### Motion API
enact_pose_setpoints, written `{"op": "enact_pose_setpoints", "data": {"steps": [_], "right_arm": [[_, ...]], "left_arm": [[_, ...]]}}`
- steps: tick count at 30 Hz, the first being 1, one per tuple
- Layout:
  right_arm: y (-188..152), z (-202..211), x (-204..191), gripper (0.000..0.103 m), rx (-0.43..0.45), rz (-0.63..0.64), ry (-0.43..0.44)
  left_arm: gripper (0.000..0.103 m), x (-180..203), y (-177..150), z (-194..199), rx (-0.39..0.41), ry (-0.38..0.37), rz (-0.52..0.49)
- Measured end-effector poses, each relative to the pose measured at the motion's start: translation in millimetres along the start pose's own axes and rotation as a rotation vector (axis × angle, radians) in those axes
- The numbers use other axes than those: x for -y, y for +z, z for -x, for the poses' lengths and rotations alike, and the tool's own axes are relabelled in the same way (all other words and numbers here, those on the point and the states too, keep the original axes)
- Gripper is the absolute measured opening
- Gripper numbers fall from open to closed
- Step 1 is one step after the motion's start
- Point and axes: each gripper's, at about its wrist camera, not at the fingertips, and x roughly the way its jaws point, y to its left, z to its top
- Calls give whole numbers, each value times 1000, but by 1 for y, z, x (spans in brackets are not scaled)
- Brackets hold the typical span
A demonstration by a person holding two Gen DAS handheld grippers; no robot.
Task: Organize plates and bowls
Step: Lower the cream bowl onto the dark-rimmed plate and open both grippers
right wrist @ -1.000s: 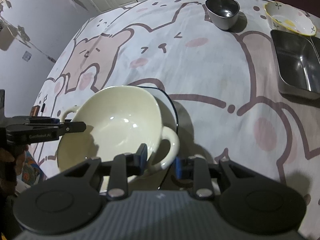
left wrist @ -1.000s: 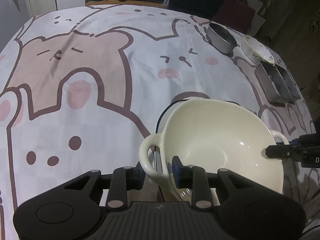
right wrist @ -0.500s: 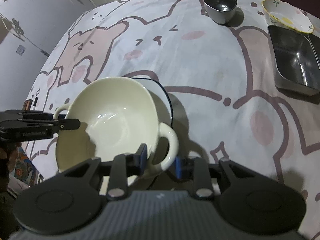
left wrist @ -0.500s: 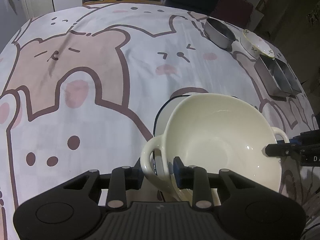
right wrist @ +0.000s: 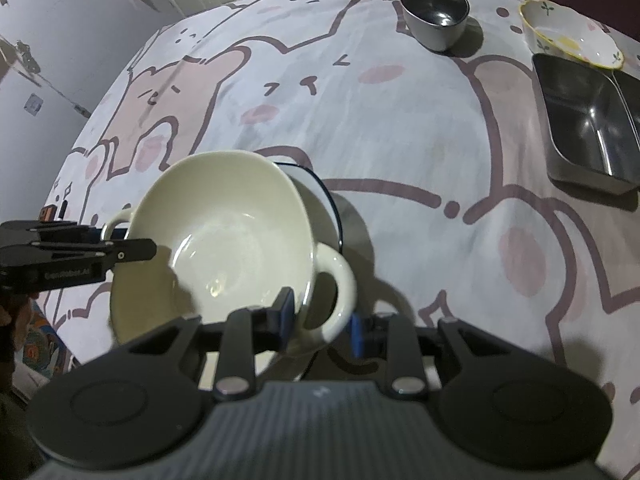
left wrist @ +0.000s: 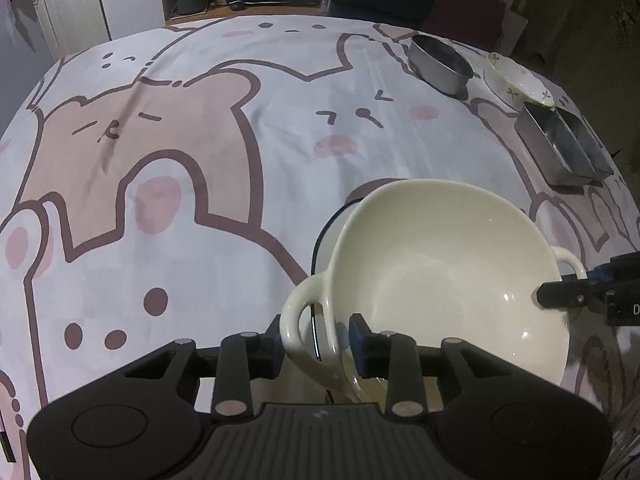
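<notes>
Cream two-handled bowl (left wrist: 440, 280) tilted over a blue-rimmed plate (right wrist: 320, 188) near the tablecloth's (left wrist: 200, 160) front edge. Left gripper (left wrist: 316, 344) and right gripper (right wrist: 320, 320) each pinch one bowl handle. Steel bowl (right wrist: 434, 16), floral bowl (right wrist: 568, 36), steel trays (right wrist: 588, 120) toward far right corner.

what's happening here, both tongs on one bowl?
Yes. A person works two handheld tongs on the cream two-handled bowl. The left tongs clamp one loop handle and the right tongs straddle the opposite one. The bowl is tilted over a blue-rimmed plate on the bear-print tablecloth. A steel bowl, a floral bowl and steel trays sit at the far side.
</notes>
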Motion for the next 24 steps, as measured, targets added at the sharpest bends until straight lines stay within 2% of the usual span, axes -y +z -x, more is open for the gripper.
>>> {"op": "enact_pose_setpoints", "data": {"steps": [24], "right_arm": [[0,-6,8,34,-22,-81,23]], "left_arm": [[34,4,0,0,5,12,-27]]}}
